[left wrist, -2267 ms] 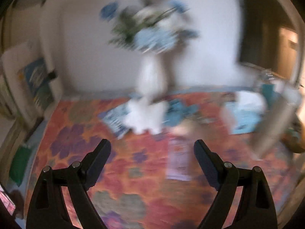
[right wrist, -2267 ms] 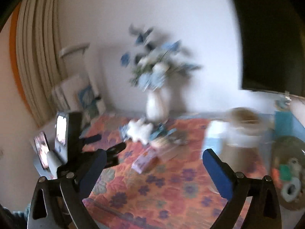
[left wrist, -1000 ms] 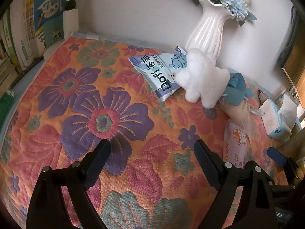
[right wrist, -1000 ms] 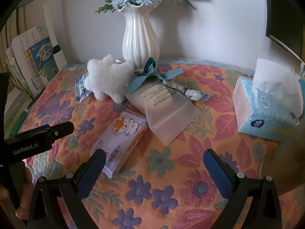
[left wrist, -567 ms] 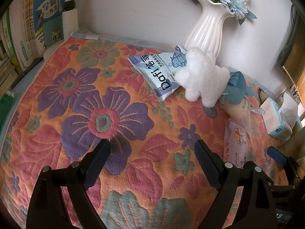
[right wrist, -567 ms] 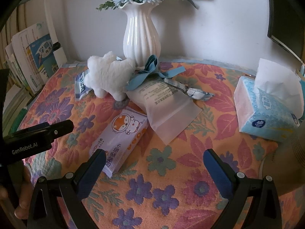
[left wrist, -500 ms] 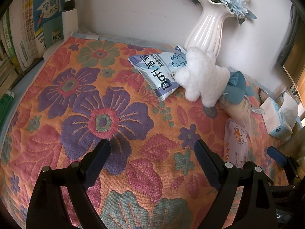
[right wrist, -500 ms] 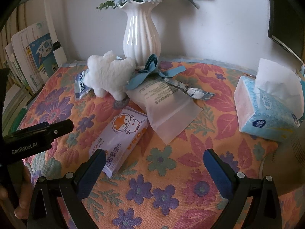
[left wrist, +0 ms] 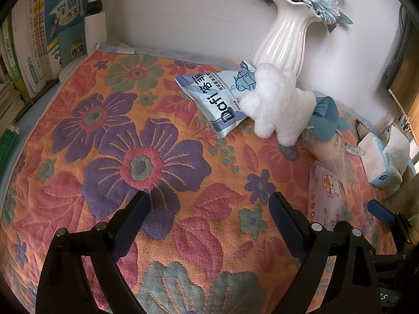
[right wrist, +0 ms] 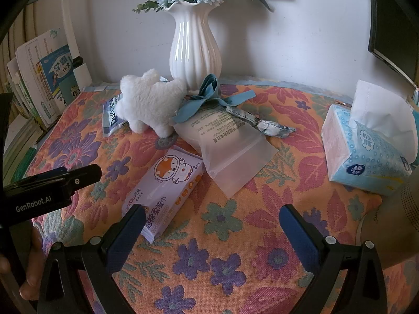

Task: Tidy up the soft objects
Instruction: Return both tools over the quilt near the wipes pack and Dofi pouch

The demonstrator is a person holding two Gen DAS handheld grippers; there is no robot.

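Note:
A white plush toy [right wrist: 150,102] [left wrist: 280,107] stands on the flowered tablecloth [left wrist: 110,141] in front of the vase. Half under it lies a blue-and-white pack [left wrist: 214,96] [right wrist: 111,115]. To its right lie a blue ribbon [right wrist: 209,96], a frosted pouch [right wrist: 227,146] and a checked fabric strip [right wrist: 262,123]. A lilac wet-wipe pack [right wrist: 167,191] [left wrist: 326,196] lies nearer. My left gripper [left wrist: 209,206] is open over bare cloth. My right gripper [right wrist: 212,222] is open too, just short of the wipe pack.
A white ribbed vase [right wrist: 195,49] of blue flowers stands at the back wall. A blue tissue box [right wrist: 366,151] sits at the right. Books [left wrist: 39,47] line the left edge. A dark screen [right wrist: 392,26] hangs at the upper right.
Since the blurred frames both views have swung down onto the table and settled. Over the last second neither gripper has moved and nothing on the cloth has shifted.

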